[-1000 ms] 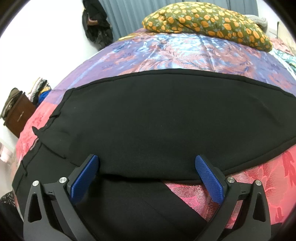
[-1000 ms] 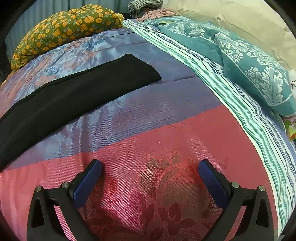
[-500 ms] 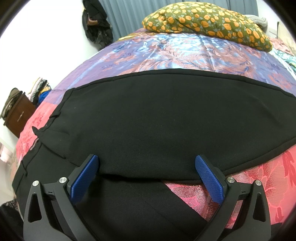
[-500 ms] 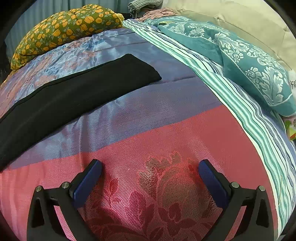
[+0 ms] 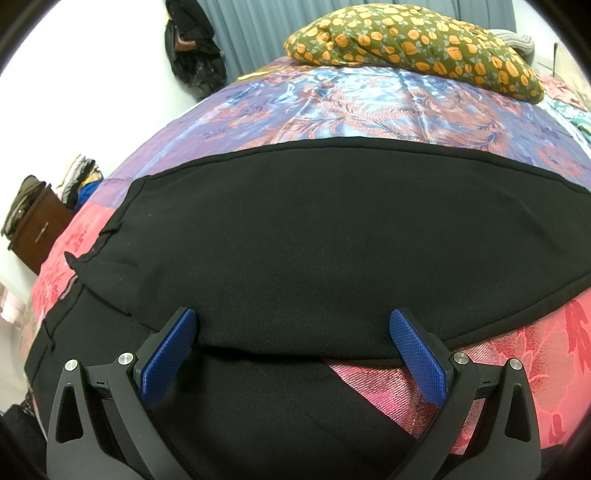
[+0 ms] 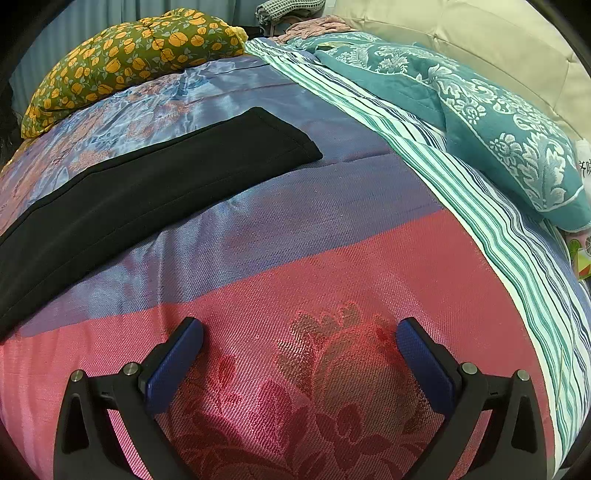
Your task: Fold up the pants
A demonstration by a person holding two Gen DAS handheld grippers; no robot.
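Pants [image 5: 314, 240], black, lie flat across a satin bedspread [image 5: 351, 107] patterned in red, violet and blue; in the left wrist view the garment fills the middle of the scene, one leg laid over the other, its upper layer ending in a near edge that crosses between the two fingers. Left gripper [image 5: 293, 332]: jaws spread wide, blue pads [image 5: 168, 356] either side of that near edge, nothing clamped between them; whether the tips touch the cloth cannot be told. A triangle of red bedspread shows between the two black layers at near right. Right gripper [image 6: 299, 341]: jaws likewise wide apart, holding nothing, poised over a red floral patch of the bedspread, well apart from the garment. In the right wrist view the hemmed leg end [image 6: 280, 140] lies at far left on the violet band. Far side: an olive pillow with orange flowers [image 5: 413, 44]. Right side: a green-striped sheet [image 6: 461, 192] and a teal damask pillow [image 6: 498, 125]. Far left, beyond the bed: a brown cabinet [image 5: 35, 232] with piled clothing, and dark bags hanging [image 5: 194, 48] by a grey curtain [image 5: 255, 33].
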